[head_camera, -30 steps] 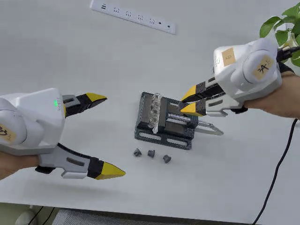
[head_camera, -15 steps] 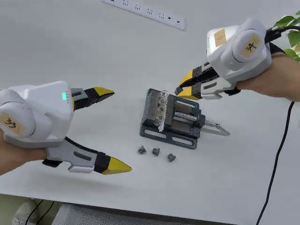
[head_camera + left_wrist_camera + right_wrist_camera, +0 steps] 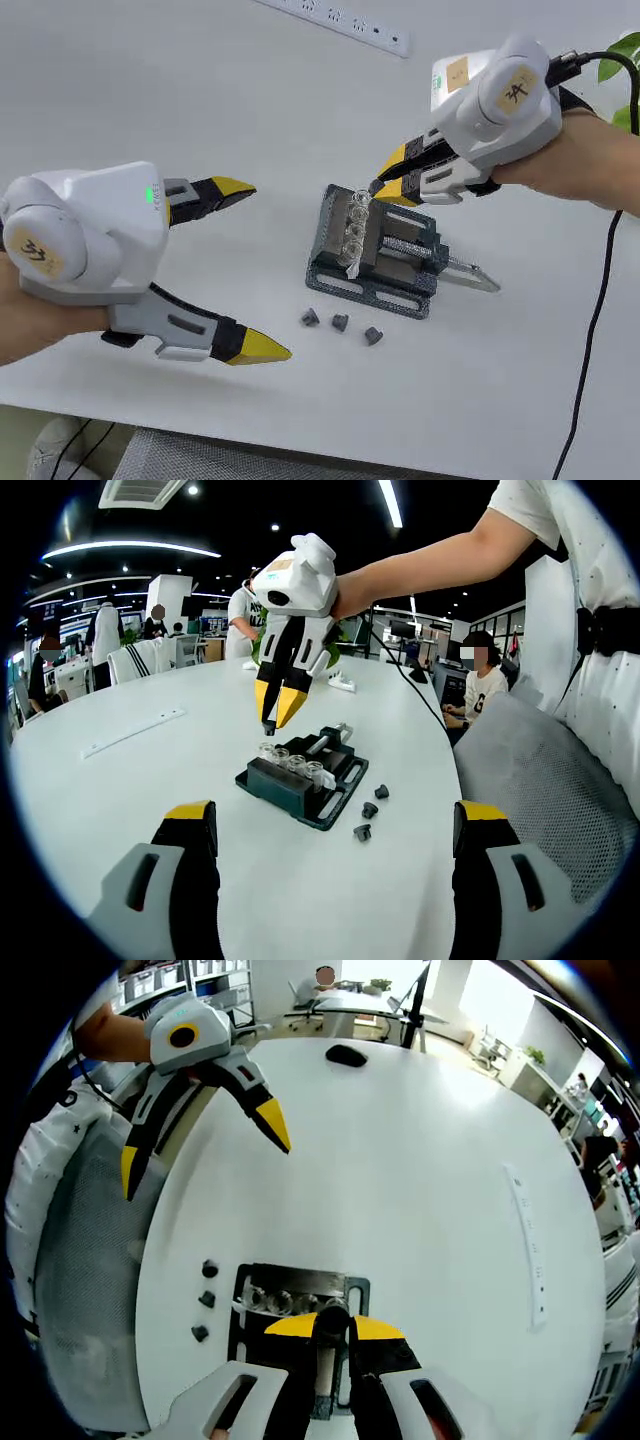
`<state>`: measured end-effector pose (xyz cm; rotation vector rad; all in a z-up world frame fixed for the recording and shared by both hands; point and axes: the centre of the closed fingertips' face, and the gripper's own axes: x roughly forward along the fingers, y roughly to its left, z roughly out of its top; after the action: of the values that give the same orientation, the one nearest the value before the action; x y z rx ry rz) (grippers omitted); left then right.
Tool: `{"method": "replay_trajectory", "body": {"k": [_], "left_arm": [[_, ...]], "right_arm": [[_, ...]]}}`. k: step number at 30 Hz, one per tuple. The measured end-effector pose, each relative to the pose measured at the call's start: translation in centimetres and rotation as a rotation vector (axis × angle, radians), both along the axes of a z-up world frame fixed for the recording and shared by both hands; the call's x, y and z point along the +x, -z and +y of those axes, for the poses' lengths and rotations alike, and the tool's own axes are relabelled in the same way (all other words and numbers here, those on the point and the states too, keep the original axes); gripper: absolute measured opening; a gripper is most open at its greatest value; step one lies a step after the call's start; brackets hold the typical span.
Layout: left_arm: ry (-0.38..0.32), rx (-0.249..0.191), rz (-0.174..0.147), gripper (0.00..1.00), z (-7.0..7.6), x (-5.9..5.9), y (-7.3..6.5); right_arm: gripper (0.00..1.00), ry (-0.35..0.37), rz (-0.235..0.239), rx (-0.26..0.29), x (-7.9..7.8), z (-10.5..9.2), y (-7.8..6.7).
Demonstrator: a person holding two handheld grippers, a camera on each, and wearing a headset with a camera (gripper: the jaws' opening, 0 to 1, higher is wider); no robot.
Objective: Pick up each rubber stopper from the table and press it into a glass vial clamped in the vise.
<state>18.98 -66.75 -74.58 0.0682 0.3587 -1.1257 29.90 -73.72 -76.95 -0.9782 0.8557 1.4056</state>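
— Grey vise, head view: contents?
— Upright vials in a row, mouths up; right gripper has its fingers clamped on a stopper just above the end one; three spares on the surface nearby; left gripper has its fingers wide apart.
— Left gripper view?
— The right gripper points down; the stopper's axis is too small to tell.
— Right gripper view?
— Tips over the row. Risk: tilted entry jams, cracks glass.
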Motion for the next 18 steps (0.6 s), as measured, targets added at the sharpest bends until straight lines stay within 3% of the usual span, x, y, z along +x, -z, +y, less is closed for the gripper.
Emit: {"method": "replay_trajectory", "body": {"k": [18], "left_arm": [[-0.006,-0.016,0.007,0.97,-0.11,0.22,-0.07]], "right_arm": [[0.07,0.023,0.022,0.006,0.2,0.21,0.83]]}}
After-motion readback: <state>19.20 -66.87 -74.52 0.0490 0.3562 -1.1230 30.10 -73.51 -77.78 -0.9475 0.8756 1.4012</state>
